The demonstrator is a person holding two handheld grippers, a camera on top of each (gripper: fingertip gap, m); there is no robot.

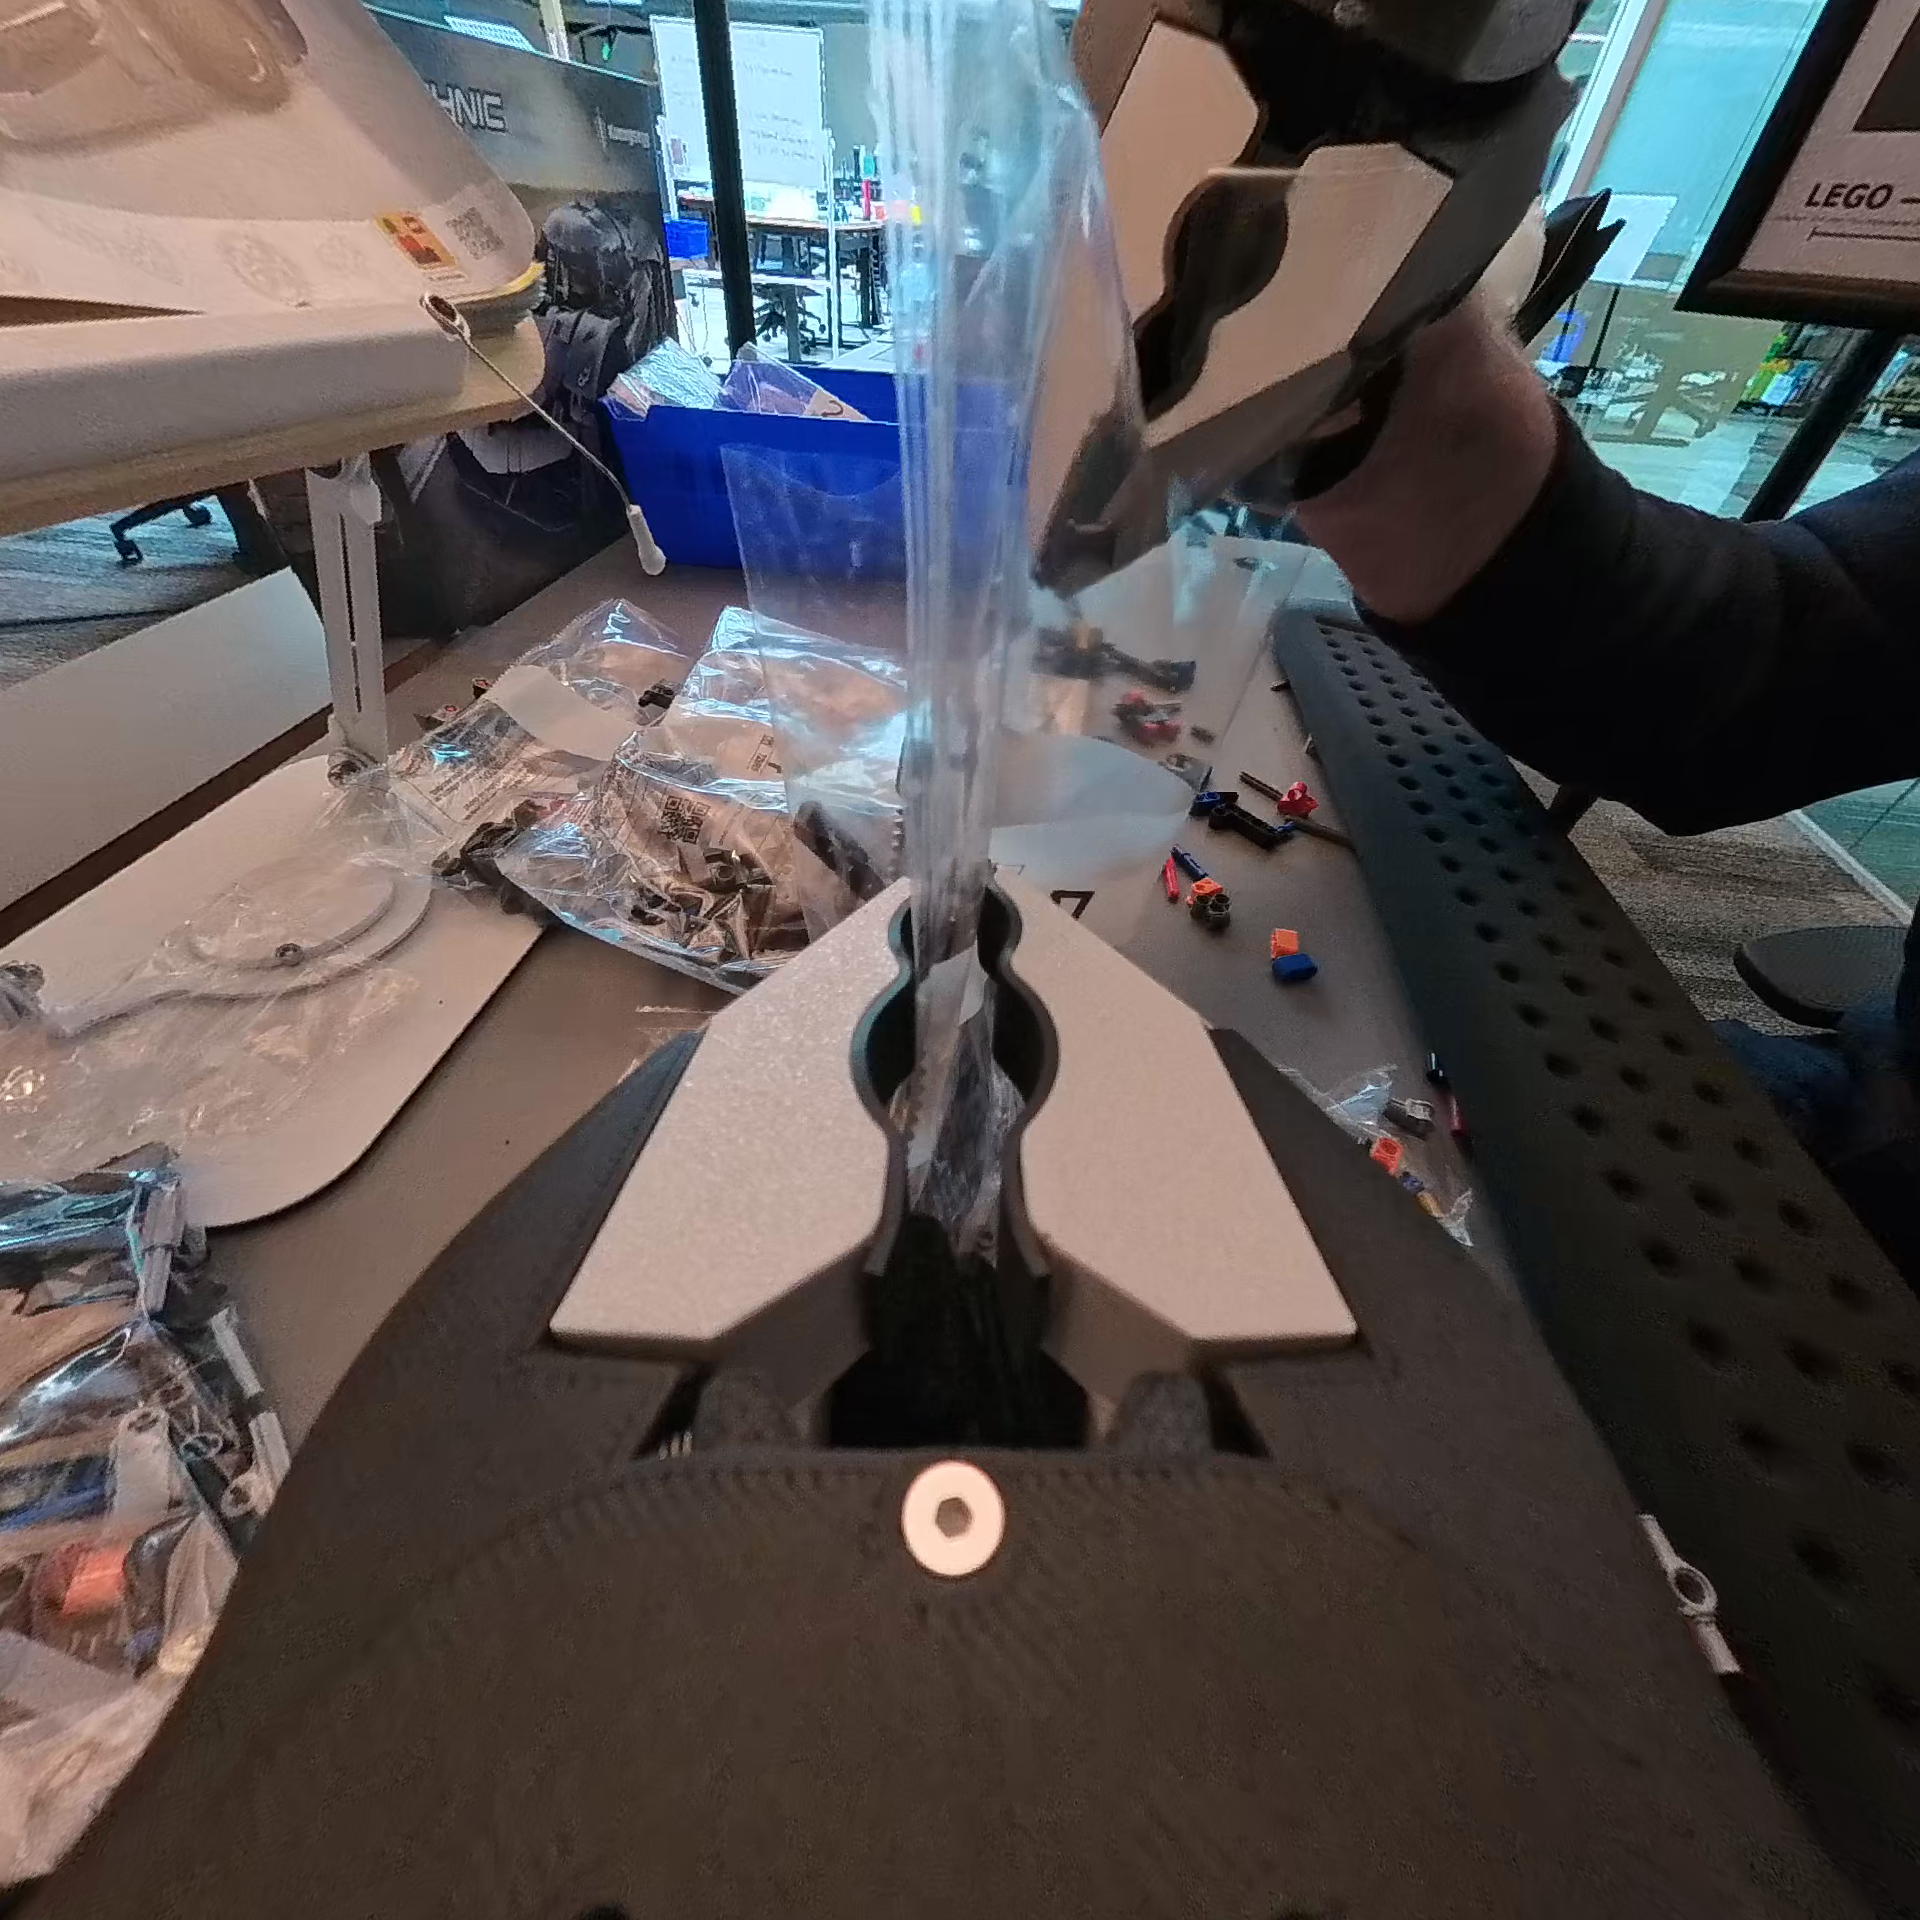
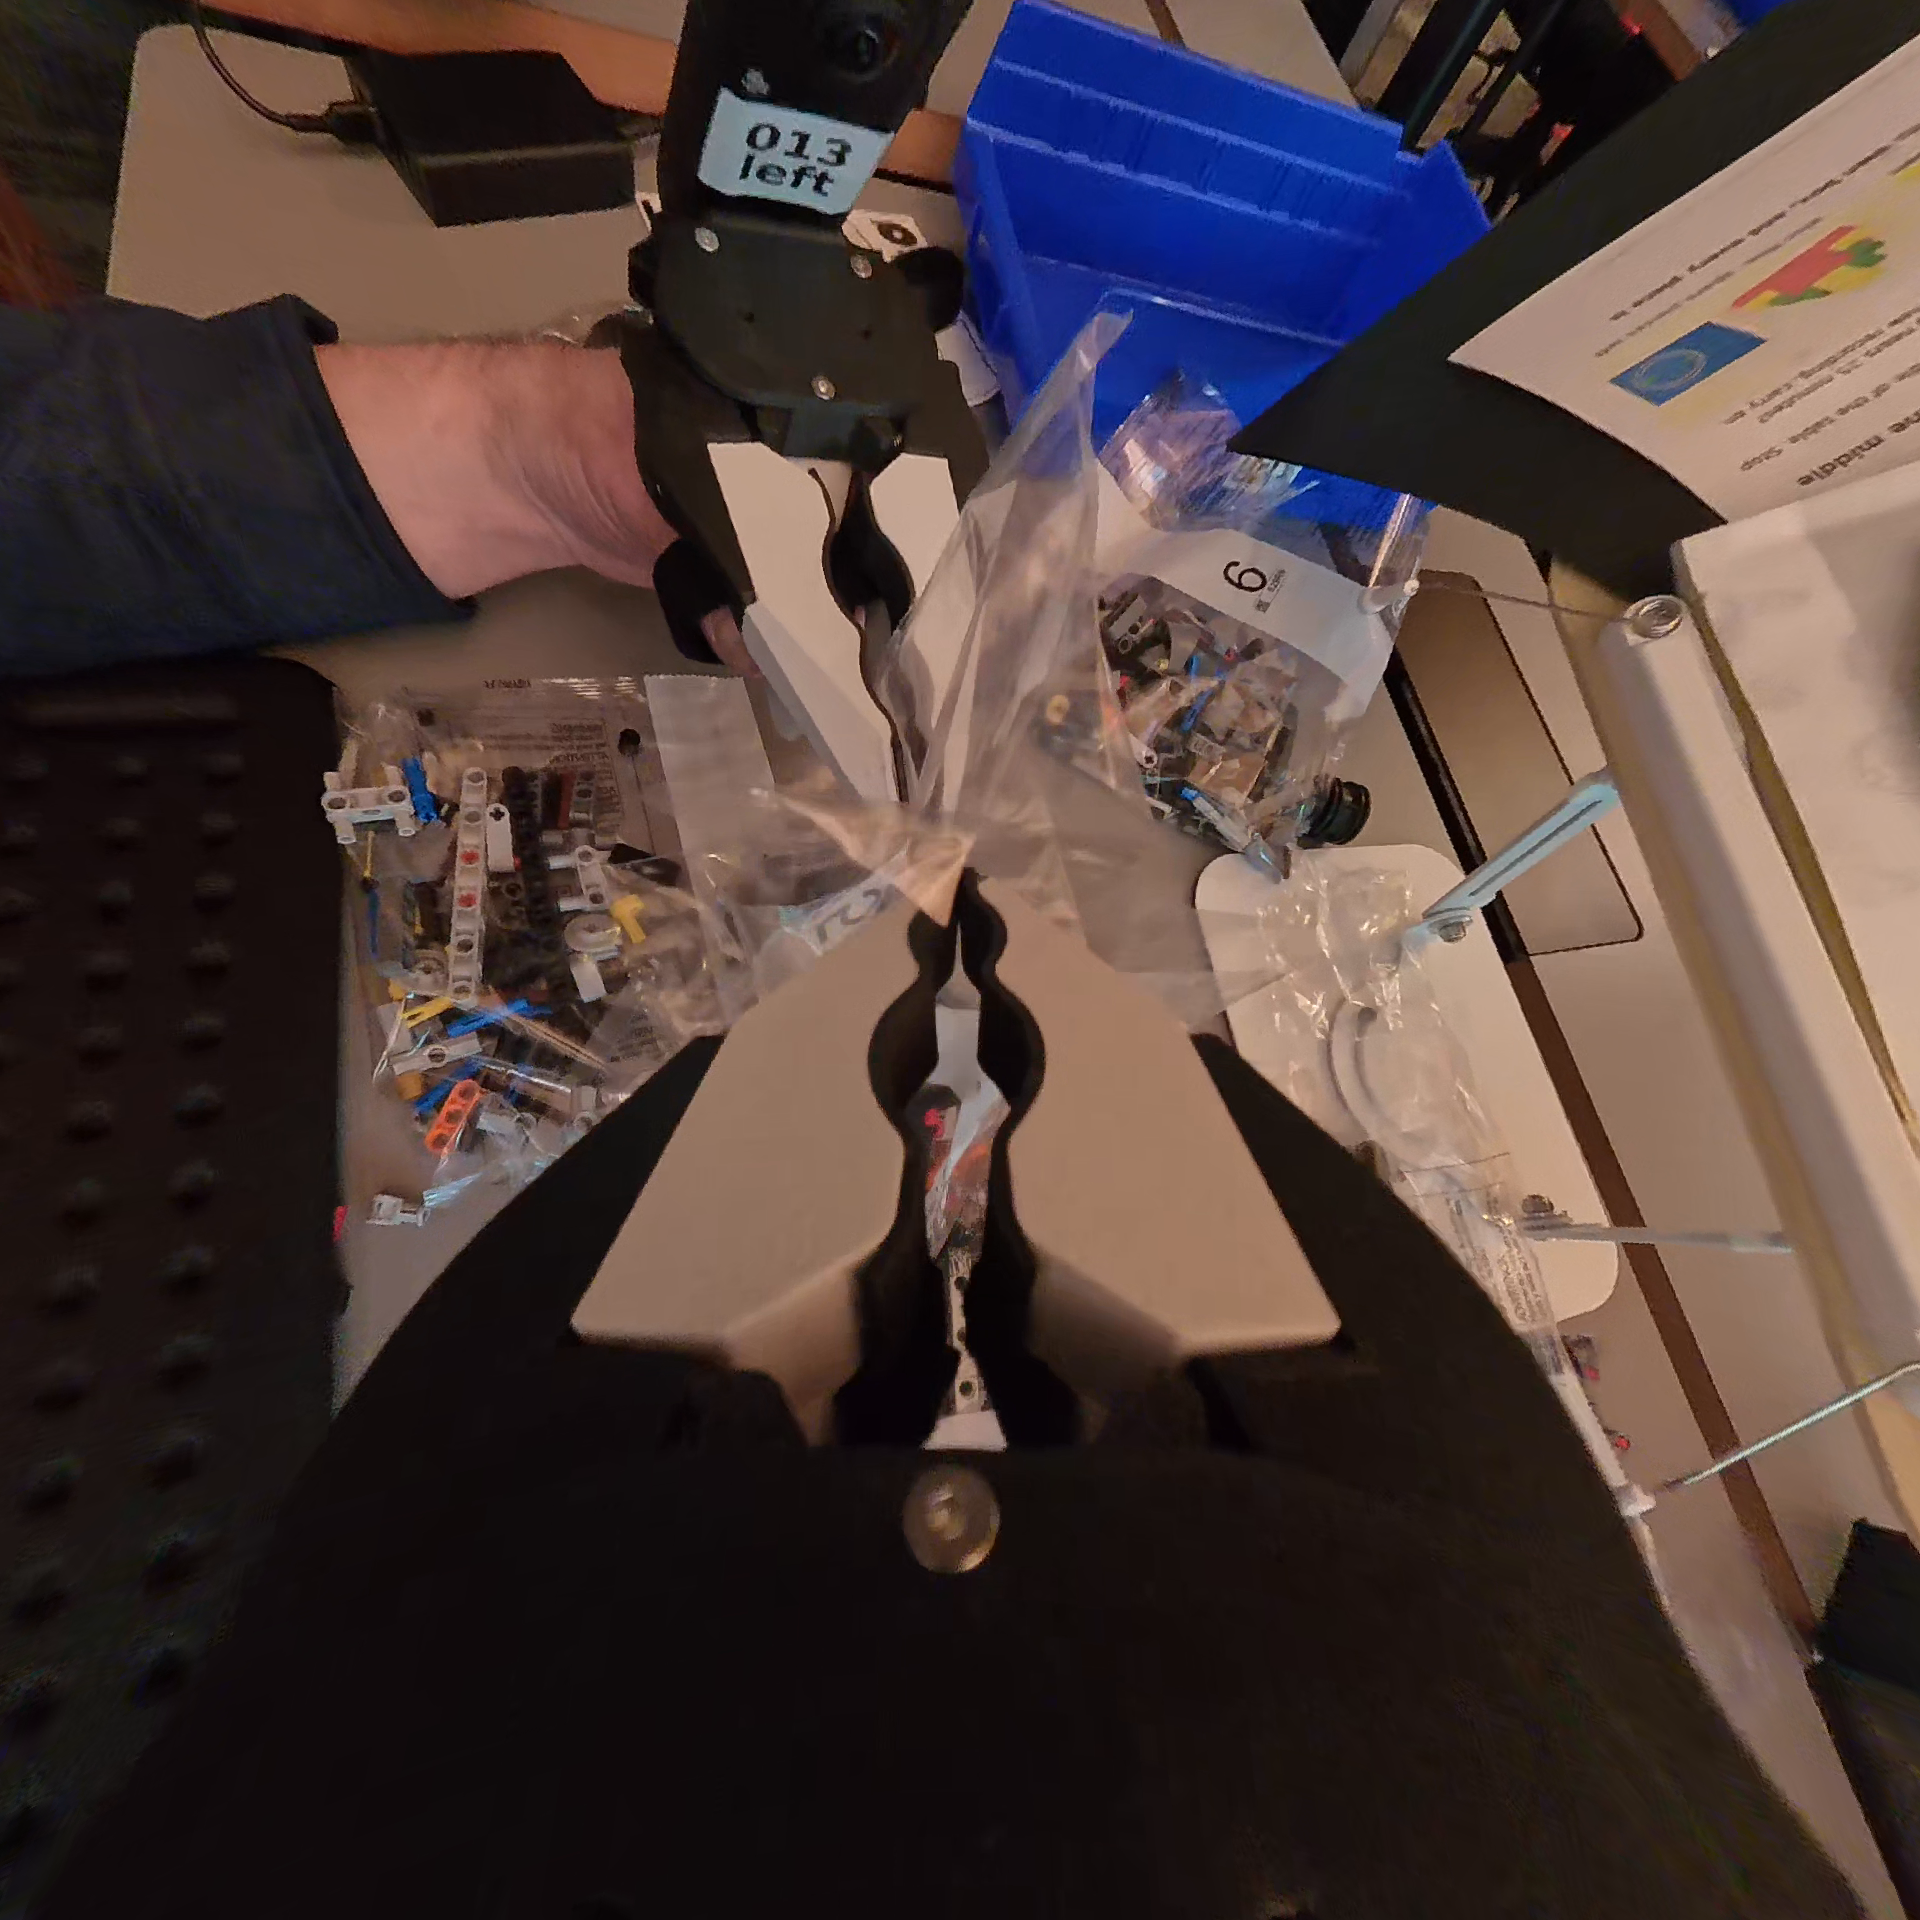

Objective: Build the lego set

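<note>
Lego bag of clear crinkly plastic [image 1: 961, 582], stretched taut between both tools above the grey table [image 1: 582, 1039]. Left wrist view: left hand-held gripper [image 1: 951, 935] closed on the bag's lower end, film bunched in the scalloped gap between the pale fingers [image 1: 790, 1122]. Long axis of the bag near upright from there, rising up and a little right to the right hand-held gripper [image 1: 1081, 561], which hangs above and beyond with its tip pointing down, clamped on the upper part. Right hand [image 1: 1455, 457] and dark sleeve entering from the right edge. Loose small bricks in red, blue and orange [image 1: 1247, 883] lying on the table below, right of the bag; unopened bags of dark parts [image 1: 665, 831] to the left.

Right wrist view: right hand-held gripper [image 2: 951, 894] shut on a twisted fold of the bag [image 2: 997, 644], looking steeply down. Left hand-held gripper [image 2: 883, 707] just beyond, pointing back toward the camera, tips almost meeting, left hand [image 2: 499, 468] wrapped round its handle. Equally near, then; both already on the film. Sealed flat bag of mixed white and black parts [image 2: 499, 914] on the table to the left, numbered bag [image 2: 1226, 665] leaning by the blue plastic bin [image 2: 1195, 187].

Likely a tear or an emptying: a pull apart along that axis seems called for.
</note>
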